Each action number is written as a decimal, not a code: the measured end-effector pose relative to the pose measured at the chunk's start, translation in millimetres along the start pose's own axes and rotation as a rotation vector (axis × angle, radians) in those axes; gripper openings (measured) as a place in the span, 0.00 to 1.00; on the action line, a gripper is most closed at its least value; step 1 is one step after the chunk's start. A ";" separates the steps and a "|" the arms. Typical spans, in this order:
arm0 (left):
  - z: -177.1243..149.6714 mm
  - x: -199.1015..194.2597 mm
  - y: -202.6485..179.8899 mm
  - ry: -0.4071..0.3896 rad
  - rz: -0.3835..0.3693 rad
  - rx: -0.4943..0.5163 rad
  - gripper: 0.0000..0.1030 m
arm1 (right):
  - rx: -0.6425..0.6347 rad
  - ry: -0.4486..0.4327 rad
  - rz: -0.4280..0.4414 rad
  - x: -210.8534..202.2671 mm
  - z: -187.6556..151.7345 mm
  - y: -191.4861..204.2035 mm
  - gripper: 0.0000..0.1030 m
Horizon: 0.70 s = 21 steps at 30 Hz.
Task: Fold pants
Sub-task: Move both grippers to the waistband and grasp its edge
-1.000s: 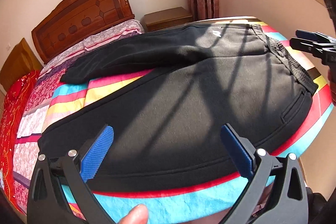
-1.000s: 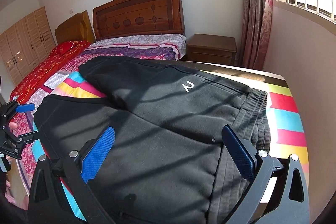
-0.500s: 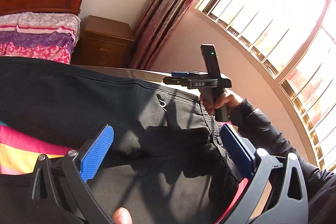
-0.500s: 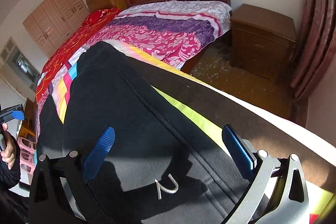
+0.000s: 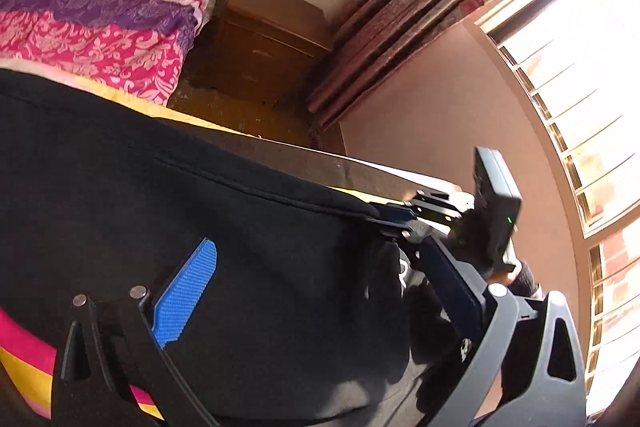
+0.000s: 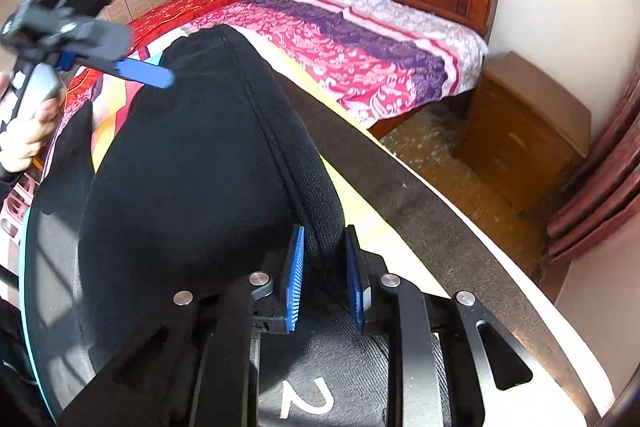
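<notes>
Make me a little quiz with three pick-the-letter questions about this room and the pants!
1. Where is the nightstand?
A. between the bed and the curtain
B. on the bed
C. under the pants

2. What colour are the pants?
A. red
B. black
C. white

3. What is the right gripper doing?
A. hanging open
B. pinching a fold of the pants
C. holding a pillow

Answers: 1 A, it stands past the bed's edge, near the curtain. 2 B, the cloth is black. 3 B, black cloth sits between its blue pads.

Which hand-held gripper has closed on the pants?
The right hand-held gripper: its blue pads pinch a fold of the black pants. The left hand-held gripper is spread open.
</notes>
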<state>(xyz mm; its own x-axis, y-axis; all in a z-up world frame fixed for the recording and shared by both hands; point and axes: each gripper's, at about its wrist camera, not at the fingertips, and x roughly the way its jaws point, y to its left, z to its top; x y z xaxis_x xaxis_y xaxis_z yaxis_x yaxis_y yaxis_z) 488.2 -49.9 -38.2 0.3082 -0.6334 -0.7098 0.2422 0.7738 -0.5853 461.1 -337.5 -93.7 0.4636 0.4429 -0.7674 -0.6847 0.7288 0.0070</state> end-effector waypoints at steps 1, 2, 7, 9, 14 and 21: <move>6.2 5.5 3.4 -0.001 -0.001 -0.029 0.98 | -0.026 -0.027 -0.027 -11.8 -1.5 13.8 0.20; 11.5 10.6 6.6 0.001 0.009 -0.057 0.98 | -0.051 -0.053 -0.053 -23.2 -3.1 28.5 0.20; 19.0 39.2 11.0 0.088 0.005 -0.155 0.98 | -0.162 -0.102 -0.187 -52.3 -19.6 106.3 0.09; 13.9 50.3 2.6 0.141 0.066 -0.150 0.96 | -0.193 -0.103 -0.204 -49.3 -31.5 134.7 0.09; -15.2 82.5 -1.0 0.240 0.310 -0.076 0.18 | -0.144 -0.064 -0.228 -24.8 -54.5 158.7 0.11; -68.9 6.2 1.3 -0.039 0.179 0.039 0.12 | 0.173 -0.243 -0.145 -118.8 -82.9 131.0 0.87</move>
<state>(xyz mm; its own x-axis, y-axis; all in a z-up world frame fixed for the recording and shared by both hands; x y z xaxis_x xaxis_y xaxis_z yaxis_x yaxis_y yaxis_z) 427.0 -53.4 -70.4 0.3844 -0.4858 -0.7850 0.2160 0.8741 -0.4351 269.7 -338.0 -54.8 0.6845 0.4243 -0.5928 -0.5056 0.8621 0.0333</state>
